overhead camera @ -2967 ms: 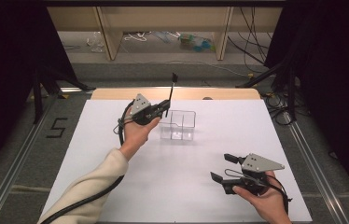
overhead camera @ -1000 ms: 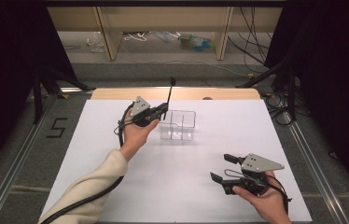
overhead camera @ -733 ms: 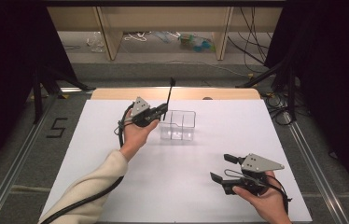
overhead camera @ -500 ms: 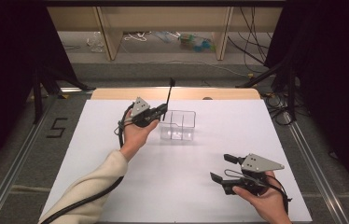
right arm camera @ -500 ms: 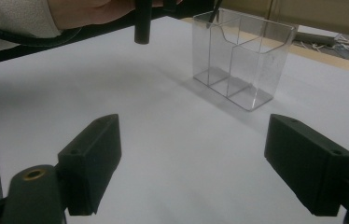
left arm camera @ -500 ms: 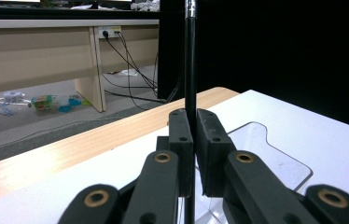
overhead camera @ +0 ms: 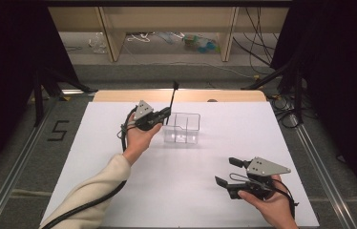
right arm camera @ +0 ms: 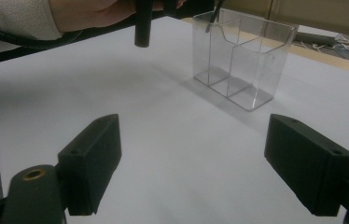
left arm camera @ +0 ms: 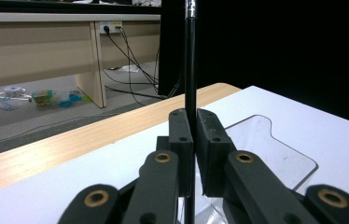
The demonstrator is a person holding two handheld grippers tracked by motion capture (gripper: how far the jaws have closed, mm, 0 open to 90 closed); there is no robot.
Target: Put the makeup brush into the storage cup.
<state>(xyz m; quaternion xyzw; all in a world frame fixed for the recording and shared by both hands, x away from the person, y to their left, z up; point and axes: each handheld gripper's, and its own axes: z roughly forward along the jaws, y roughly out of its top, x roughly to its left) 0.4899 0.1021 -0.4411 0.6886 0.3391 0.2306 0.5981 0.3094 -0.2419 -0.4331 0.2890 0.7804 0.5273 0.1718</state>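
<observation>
Landmark: the clear divided holder [overhead camera: 182, 129], standing upright on the white table [overhead camera: 95, 143] toward its far side.

Left of the holder: the left gripper [overhead camera: 163, 114] is clamped on a thin black rod [overhead camera: 171, 102], its jaws pressed against the shaft from both sides, as the left gripper view confirms [left arm camera: 190, 74]. The rod stands nearly upright just beside the holder's left wall, its top rising above the rim. Compared with the frames of three seconds and one second ago, hand, rod and holder lie in practically the same places; nothing measurable has shifted. Judged from this, the insertion of the rod into the holder is paused at the alignment stage, with the lowering not yet done.

Right of the holder and well nearer the person: the right gripper [overhead camera: 227, 172] rests idle on the table, jaws spread wide with nothing between them; it too is unchanged. Its own view [right arm camera: 196, 154] looks across bare table toward the holder [right arm camera: 242, 56].

Hard to make out: the rod's lower end is hidden behind the left jaws in the left gripper view, and from above it cannot be told whether the tip is already inside a compartment or outside the wall. A dark slanted streak at the holder's rim in the right gripper view may be the rod, but this is uncertain.
</observation>
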